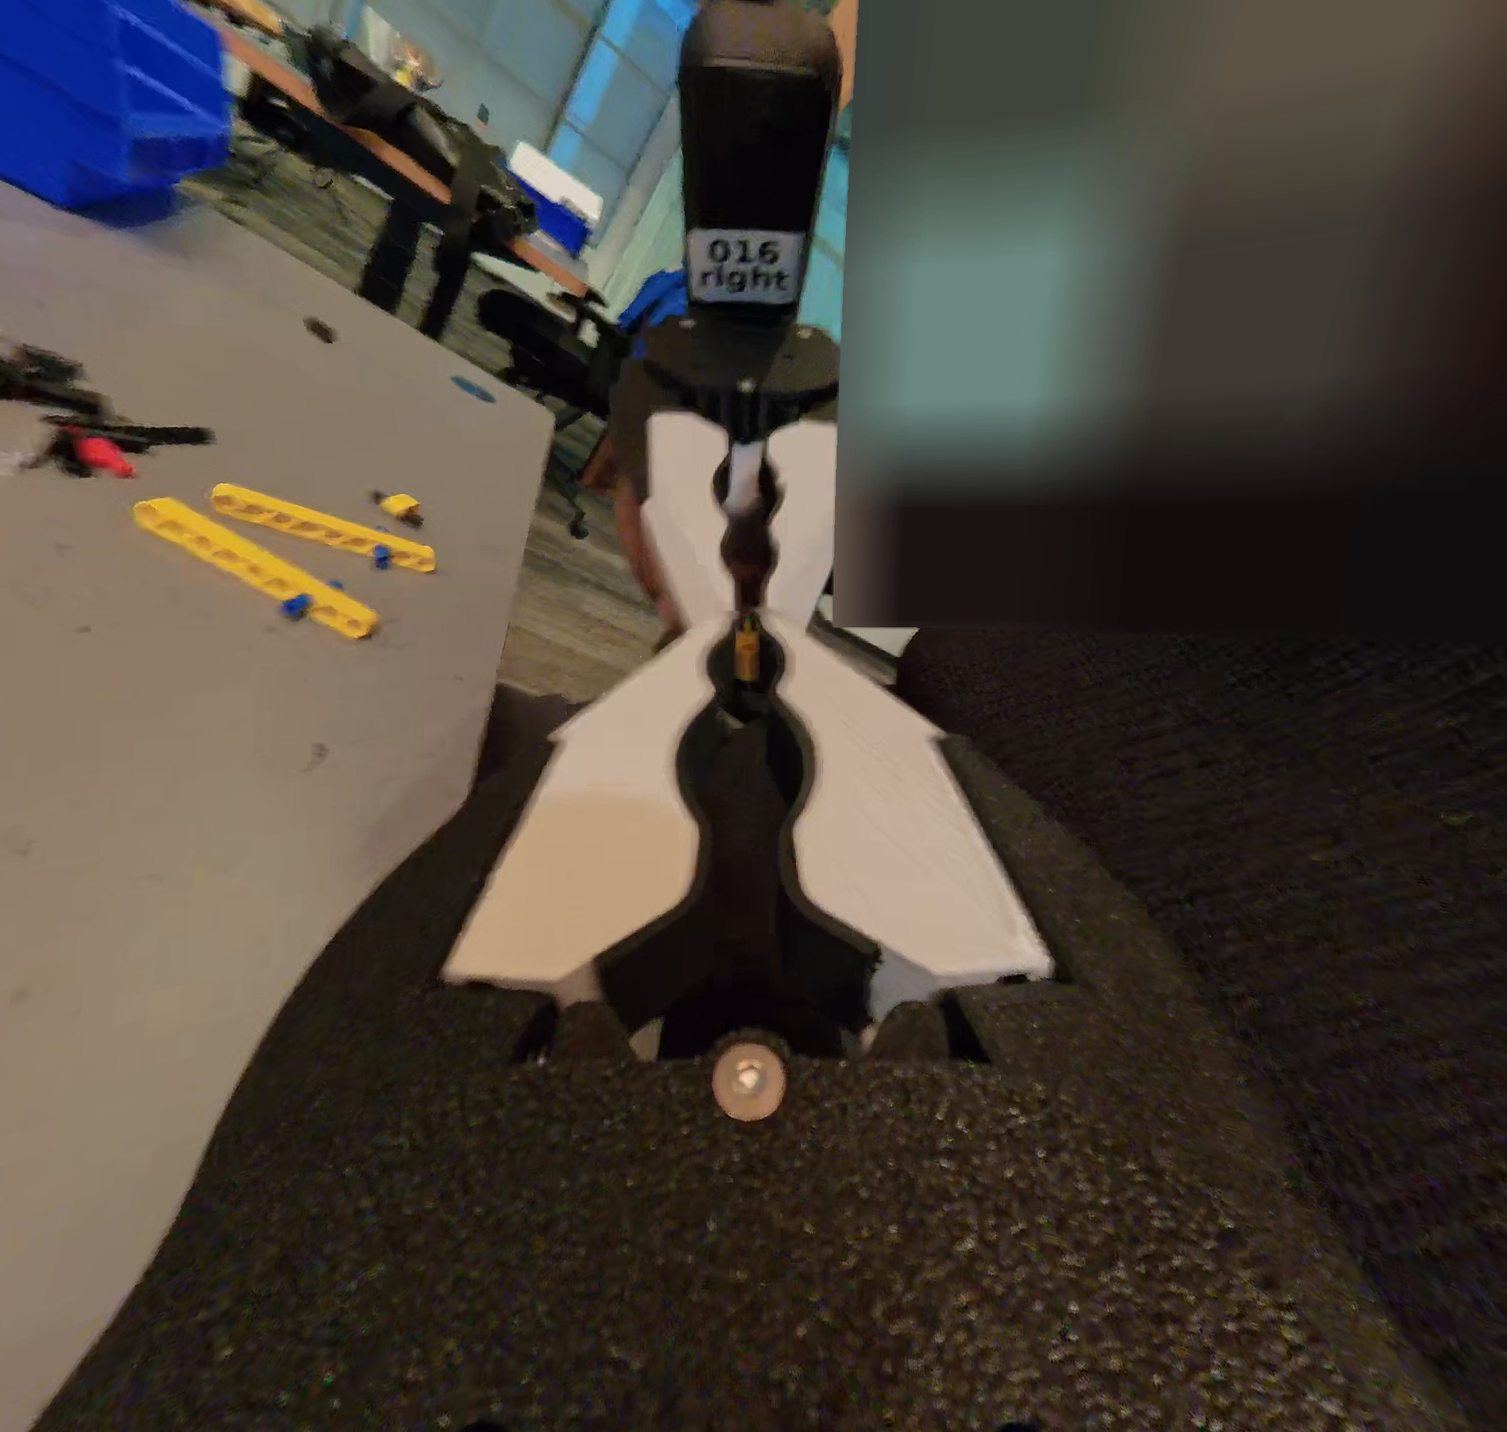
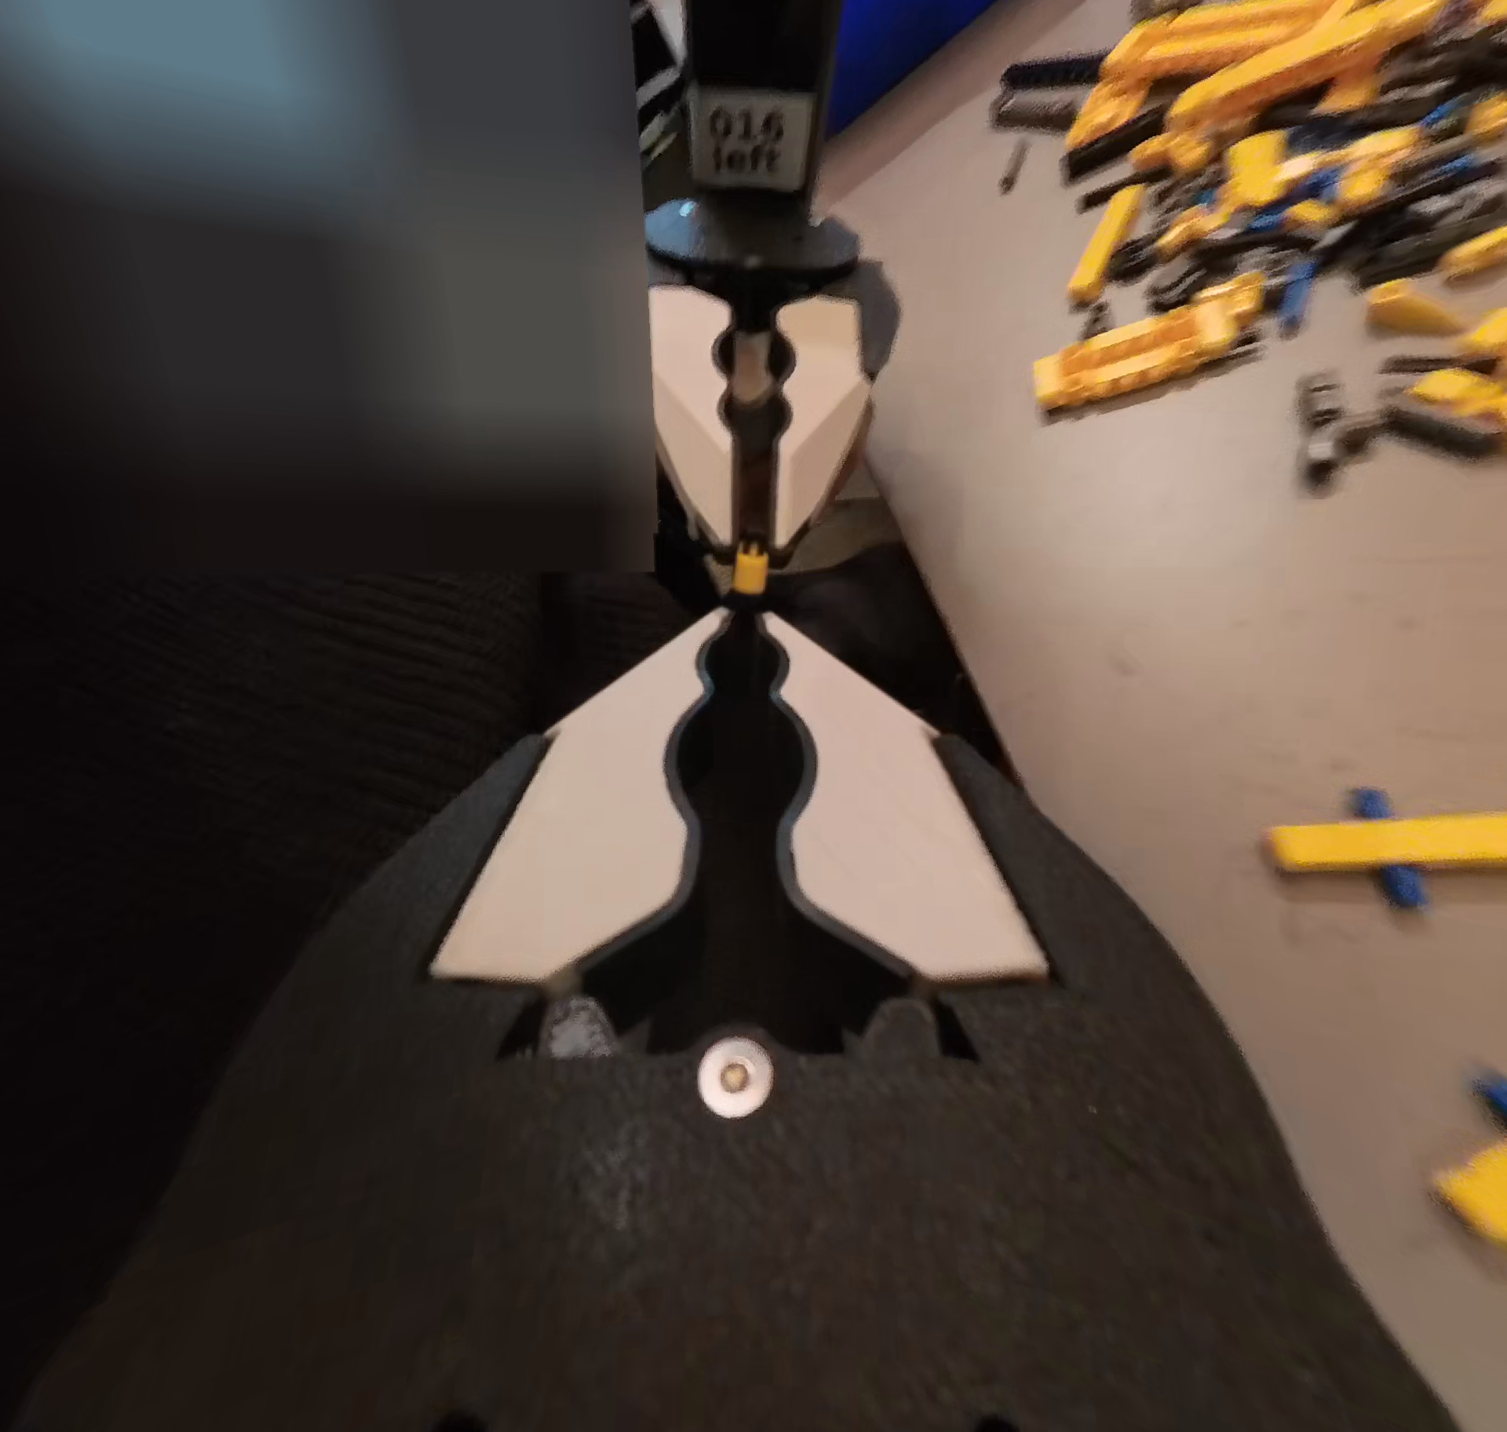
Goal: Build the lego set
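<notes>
My two grippers face each other tip to tip, in the air beside the edge of a grey table point(image 1: 245, 740). My left gripper point(image 1: 746, 628) is shut on a small yellow connector piece point(image 1: 746, 650), which sticks out of its white fingertips in the right wrist view point(image 2: 749, 575). My right gripper point(image 2: 744, 616) is shut, with its tips right against the end of that yellow piece. A thin dark part seems to lie between its fingers, but I cannot tell what it is. Each view shows the other gripper straight ahead: the right one point(image 1: 746, 602) and the left one point(image 2: 749, 557).
Two long yellow holed beams point(image 1: 322, 527) with small blue pins lie on the table, near black and red parts point(image 1: 90, 447) and a blue bin point(image 1: 98, 71). A pile of yellow, black and blue building parts point(image 2: 1264, 128) lies farther along the table. Dark fabric point(image 1: 1223, 822) lies below the grippers. Left and right tips are no more than a few centimetres apart.
</notes>
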`<action>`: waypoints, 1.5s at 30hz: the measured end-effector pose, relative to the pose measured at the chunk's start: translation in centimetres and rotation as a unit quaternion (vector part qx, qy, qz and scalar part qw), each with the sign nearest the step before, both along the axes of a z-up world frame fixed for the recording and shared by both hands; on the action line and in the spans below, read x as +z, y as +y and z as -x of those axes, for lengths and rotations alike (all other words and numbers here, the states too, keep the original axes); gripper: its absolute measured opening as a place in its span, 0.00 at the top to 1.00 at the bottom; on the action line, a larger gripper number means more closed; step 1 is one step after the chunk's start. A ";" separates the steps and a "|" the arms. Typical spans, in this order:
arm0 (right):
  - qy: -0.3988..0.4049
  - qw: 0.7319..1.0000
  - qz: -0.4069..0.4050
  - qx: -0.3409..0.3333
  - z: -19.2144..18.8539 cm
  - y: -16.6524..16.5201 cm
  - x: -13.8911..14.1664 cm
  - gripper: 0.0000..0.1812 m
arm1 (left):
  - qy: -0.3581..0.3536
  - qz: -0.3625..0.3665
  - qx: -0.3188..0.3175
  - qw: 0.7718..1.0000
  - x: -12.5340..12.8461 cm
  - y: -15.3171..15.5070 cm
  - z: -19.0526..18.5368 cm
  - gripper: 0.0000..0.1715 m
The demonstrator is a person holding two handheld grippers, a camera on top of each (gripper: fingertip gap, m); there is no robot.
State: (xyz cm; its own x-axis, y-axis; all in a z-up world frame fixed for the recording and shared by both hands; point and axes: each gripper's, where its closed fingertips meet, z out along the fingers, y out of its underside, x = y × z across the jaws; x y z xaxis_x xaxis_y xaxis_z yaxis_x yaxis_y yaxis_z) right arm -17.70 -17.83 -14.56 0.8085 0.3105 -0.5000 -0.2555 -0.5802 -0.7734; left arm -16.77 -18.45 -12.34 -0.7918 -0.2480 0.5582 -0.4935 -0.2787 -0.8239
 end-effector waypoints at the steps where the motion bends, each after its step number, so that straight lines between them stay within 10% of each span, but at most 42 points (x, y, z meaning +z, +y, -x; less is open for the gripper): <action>1: -0.015 1.000 0.001 0.007 0.8 0.4 -0.6 0.99 | -0.001 -0.010 -0.012 1.000 0.0 -0.9 0.2 1.00; 12: -0.096 0.993 0.036 -0.056 -2.5 -0.9 -2.4 1.00 | 0.004 0.027 0.058 0.998 1.0 3.3 -1.2 1.00; 27: -0.089 0.993 0.070 0.010 2.4 -1.7 -8.8 0.85 | 0.006 0.028 0.054 0.998 0.4 3.0 -1.4 1.00; 34: -0.064 0.996 -0.027 -0.050 0.4 -1.5 -4.4 0.93 | -0.006 0.024 0.032 0.999 0.3 1.9 -0.9 0.93; 40: 0.170 0.960 -0.093 -0.200 -3.5 -0.9 0.0 0.93 | -0.085 -0.056 0.059 0.993 0.1 -0.1 -0.4 0.84; 45: 0.292 0.929 -0.104 -0.202 -3.2 -0.8 0.6 0.93 | -0.123 -0.120 0.113 0.979 -0.3 -0.4 -1.1 0.84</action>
State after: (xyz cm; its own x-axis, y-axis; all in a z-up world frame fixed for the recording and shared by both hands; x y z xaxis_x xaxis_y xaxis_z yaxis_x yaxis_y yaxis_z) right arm -14.48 -18.59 -13.92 0.4896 0.1794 -0.8533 -0.8312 -0.1996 -0.5189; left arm -15.67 -18.83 -12.60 -0.8045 -0.5332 0.2618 -0.2206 -0.1412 -0.9651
